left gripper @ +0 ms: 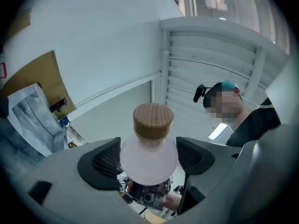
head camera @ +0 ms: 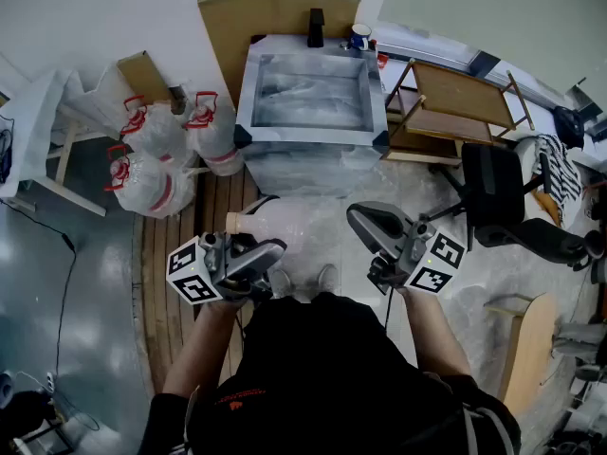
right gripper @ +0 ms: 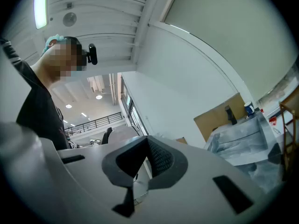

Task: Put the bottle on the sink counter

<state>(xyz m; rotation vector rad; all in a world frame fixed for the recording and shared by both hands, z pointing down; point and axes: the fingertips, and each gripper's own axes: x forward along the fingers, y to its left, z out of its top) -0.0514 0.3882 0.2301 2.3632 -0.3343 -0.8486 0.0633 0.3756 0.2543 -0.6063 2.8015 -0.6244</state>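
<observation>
Left tongs (left gripper: 148,157) clamp the pale bottle (head camera: 285,224) by its round shoulder, lower centre of the head view, below the sink bench (head camera: 246,93); right tongs (right gripper: 145,161) are closed, empty.

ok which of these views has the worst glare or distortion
Left gripper view: strong fisheye with black corners, and the bottle body is washed out to near white, though its cap stays crisp. Right gripper view: same fisheye, with a ceiling light blown out at top left. Head view: evenly lit, straight edges bowed, only a soft sheen on the sink.
</observation>
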